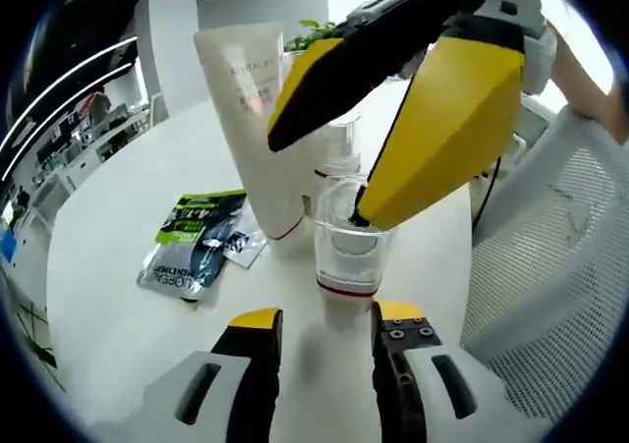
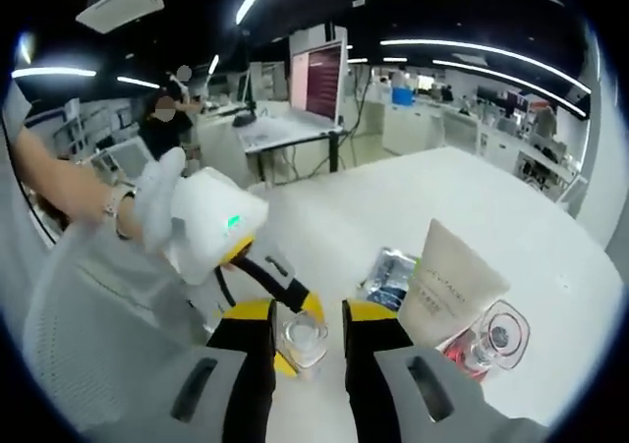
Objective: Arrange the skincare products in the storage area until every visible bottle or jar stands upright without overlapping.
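Two tools on one clear bottle [image 1: 346, 256]: left tool [image 1: 324, 330] spread around its base, right tool [image 1: 339, 173] pinching its cap.

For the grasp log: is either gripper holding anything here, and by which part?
The right gripper pinches the clear-capped bottle at its cap. The left gripper brackets the bottle's base; contact cannot be told.

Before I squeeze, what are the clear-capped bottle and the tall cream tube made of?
The clear-capped white bottle: the cap looks like hard transparent plastic, glossy and see-through, though glass is possible. The tall cream tube: probably soft matte plastic, opaque with a flat crimped end.
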Action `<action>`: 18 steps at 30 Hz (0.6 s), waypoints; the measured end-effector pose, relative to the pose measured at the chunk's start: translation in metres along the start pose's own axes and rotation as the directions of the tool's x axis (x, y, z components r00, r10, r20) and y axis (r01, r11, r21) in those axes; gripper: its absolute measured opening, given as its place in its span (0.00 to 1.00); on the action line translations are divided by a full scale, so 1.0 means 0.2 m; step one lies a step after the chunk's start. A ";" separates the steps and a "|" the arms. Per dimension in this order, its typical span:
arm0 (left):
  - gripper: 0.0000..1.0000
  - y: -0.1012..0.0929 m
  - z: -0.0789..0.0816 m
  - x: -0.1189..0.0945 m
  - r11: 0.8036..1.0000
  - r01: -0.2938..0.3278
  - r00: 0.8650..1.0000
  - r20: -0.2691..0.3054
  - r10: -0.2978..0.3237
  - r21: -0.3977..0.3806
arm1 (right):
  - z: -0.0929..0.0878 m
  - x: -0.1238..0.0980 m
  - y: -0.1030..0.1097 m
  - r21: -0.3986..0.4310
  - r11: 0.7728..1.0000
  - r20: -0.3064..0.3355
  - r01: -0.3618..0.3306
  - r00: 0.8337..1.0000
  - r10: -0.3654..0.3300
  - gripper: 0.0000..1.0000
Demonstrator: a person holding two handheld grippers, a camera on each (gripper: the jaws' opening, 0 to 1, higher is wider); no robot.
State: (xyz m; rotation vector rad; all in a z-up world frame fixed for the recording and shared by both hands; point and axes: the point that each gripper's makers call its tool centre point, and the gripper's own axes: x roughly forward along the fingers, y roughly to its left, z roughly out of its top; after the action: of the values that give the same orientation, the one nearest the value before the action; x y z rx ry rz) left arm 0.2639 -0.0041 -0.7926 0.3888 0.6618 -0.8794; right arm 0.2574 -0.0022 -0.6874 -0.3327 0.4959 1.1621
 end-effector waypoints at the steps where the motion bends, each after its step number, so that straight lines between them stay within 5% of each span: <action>1: 0.35 0.00 0.00 0.00 1.000 0.000 1.000 -0.003 0.000 -0.002 | 0.00 -0.01 0.00 -0.003 1.000 0.001 0.006 1.000 -0.006 0.26; 9: 0.30 0.00 -0.01 0.00 1.000 0.003 1.000 -0.012 -0.003 -0.024 | -0.03 -0.17 0.04 0.038 0.996 0.054 0.075 0.996 -0.077 0.26; 18: 0.22 -0.02 -0.04 0.00 0.999 0.012 0.999 -0.037 -0.014 -0.047 | -0.23 -0.25 0.04 0.102 0.975 -0.014 0.199 0.980 -0.199 0.28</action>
State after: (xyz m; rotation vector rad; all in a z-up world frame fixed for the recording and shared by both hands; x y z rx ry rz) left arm 0.2578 -0.0015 -0.7991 0.3600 0.7189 -0.8689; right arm 0.2257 -0.0608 -0.6993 -0.2889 0.5122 0.9383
